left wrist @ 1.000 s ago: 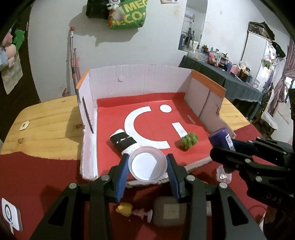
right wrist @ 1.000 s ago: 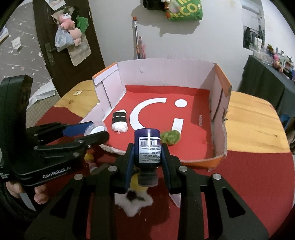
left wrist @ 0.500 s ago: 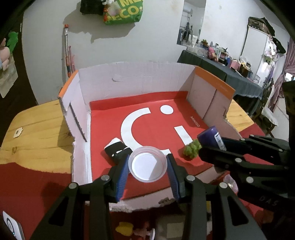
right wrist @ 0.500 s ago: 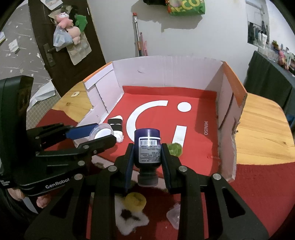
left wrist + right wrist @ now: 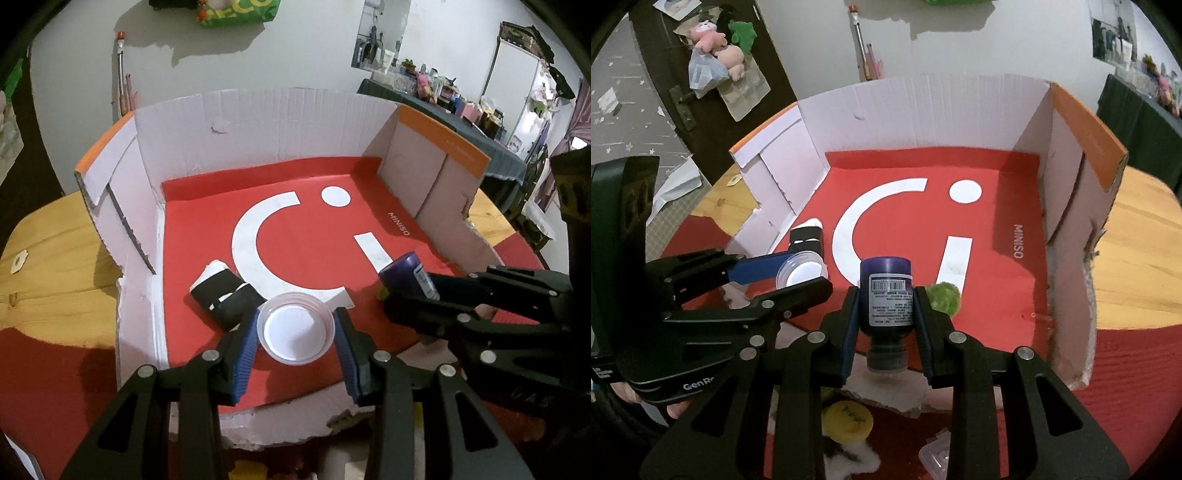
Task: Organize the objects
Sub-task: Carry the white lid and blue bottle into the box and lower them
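A wooden table (image 5: 48, 266), partly overlaid by a red cloth (image 5: 1126, 373), fills the lower half of both views; its edges run out of frame. On it stands an open cardboard box (image 5: 280, 122) with white inner walls, orange-topped side flaps and a red floor printed with a white arc, dot and bar; the torn front wall is low and partly hidden behind the tools. At lower centre of the left wrist view, the left gripper (image 5: 297, 334) clamps a clear plastic cup (image 5: 296, 332) by its rim, mouth toward the camera, above the front part of the box floor; whether the cup touches the floor cannot be told. At lower centre of the right wrist view, the right gripper (image 5: 885, 308) is closed on a dark purple bottle (image 5: 886, 295), held cap toward the camera, with its barcode label facing up. A black-and-white rolled item (image 5: 223, 295) lies on the box floor at centre left, its near end covered by the left gripper's finger. A green fuzzy object (image 5: 945, 298) sits just right of the bottle, half hidden by the right gripper. Outside the box, at the bottom edge of the right wrist view, a yellow disc (image 5: 849, 421), a white fluffy object (image 5: 864, 458) and a clear plastic piece (image 5: 936, 456) are cut off and hard to identify.
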Tool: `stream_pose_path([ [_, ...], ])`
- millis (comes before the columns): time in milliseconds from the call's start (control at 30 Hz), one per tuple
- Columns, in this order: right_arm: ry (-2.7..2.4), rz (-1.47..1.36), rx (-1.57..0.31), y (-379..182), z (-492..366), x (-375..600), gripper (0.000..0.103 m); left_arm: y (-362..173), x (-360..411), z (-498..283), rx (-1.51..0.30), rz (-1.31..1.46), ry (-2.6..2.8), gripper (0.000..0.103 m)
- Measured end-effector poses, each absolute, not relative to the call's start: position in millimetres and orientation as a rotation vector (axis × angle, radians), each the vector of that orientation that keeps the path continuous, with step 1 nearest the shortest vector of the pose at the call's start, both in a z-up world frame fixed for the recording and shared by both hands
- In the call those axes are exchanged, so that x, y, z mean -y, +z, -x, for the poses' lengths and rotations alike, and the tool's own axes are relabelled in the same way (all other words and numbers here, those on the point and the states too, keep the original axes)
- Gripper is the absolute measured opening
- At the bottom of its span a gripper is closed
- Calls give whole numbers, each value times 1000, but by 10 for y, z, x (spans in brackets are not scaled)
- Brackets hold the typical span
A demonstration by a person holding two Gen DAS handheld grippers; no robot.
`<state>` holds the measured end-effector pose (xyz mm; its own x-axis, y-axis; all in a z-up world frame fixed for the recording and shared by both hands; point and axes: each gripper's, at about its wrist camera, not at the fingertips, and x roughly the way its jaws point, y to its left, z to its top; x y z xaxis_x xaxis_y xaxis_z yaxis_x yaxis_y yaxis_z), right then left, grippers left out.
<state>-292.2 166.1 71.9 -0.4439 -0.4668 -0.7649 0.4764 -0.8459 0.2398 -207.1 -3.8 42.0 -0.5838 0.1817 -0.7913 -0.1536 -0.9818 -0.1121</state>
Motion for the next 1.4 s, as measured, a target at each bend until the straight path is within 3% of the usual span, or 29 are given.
stream_pose_path([
  [1400, -2300, -1284, -55, 510, 3176, -1724, 27, 269, 97, 2277, -19, 1390, 2649, 42],
])
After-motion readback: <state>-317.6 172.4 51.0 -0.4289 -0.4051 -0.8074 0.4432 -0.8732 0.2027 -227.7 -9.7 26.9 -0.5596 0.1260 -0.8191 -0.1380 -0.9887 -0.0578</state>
